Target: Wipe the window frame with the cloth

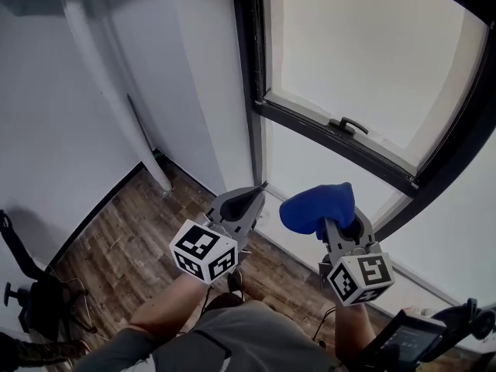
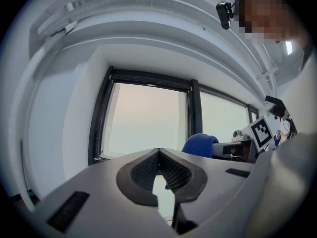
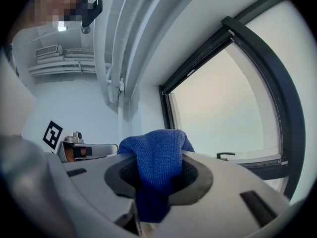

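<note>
Clamping the blue cloth point(image 1: 318, 206), the right gripper point(image 1: 337, 227) hovers short of the window frame point(image 1: 325, 138), wiping apparently unstarted; the left gripper point(image 1: 258, 188) is closed and empty.

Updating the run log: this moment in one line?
right gripper: shut on blue cloth | left gripper: shut, empty | window frame: untouched by cloth | wiping: not begun

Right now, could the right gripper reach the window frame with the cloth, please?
Probably yes: the right gripper holds the cloth near the window frame, with nothing visible between them.
</note>
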`<state>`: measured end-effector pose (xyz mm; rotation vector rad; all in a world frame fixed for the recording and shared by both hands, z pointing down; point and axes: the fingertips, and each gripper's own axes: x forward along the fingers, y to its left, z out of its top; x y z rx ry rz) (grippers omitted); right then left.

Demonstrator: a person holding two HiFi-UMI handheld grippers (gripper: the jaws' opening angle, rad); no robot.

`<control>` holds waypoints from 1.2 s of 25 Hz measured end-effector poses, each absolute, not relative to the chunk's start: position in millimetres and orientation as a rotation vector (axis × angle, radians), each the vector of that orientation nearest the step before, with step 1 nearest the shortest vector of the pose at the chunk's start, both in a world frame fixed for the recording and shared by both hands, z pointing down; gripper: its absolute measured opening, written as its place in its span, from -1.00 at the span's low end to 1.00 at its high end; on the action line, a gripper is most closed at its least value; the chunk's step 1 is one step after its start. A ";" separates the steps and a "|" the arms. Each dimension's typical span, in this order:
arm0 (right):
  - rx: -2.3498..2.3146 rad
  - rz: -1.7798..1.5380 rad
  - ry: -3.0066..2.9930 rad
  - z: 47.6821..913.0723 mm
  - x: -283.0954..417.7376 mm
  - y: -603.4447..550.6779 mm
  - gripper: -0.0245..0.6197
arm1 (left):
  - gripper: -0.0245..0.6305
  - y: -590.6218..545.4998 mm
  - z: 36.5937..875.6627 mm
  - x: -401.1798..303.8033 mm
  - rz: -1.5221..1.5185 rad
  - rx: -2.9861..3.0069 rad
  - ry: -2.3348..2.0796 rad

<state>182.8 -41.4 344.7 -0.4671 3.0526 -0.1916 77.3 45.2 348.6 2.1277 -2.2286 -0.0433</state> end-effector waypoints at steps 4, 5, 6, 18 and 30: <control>-0.473 -0.173 3.070 349.5 160.3 -53.7 -0.53 | -0.90 28.2 351.5 48.0 -0.063 2.122 -2.229; -0.485 -0.165 3.071 349.1 153.6 -58.7 -0.53 | -0.90 23.3 351.5 39.9 -0.070 2.124 -2.227; -0.500 -0.157 3.069 348.0 146.3 -64.6 -0.53 | -0.90 17.9 351.4 31.3 -0.073 2.130 -2.226; -0.638 -0.143 3.029 339.3 18.9 -133.1 -0.53 | -0.90 -50.7 348.4 -114.8 -0.097 2.151 -2.221; -0.723 -0.159 3.055 347.3 -91.2 -168.7 -0.53 | -0.90 -95.8 361.7 -218.6 -0.102 2.188 -2.126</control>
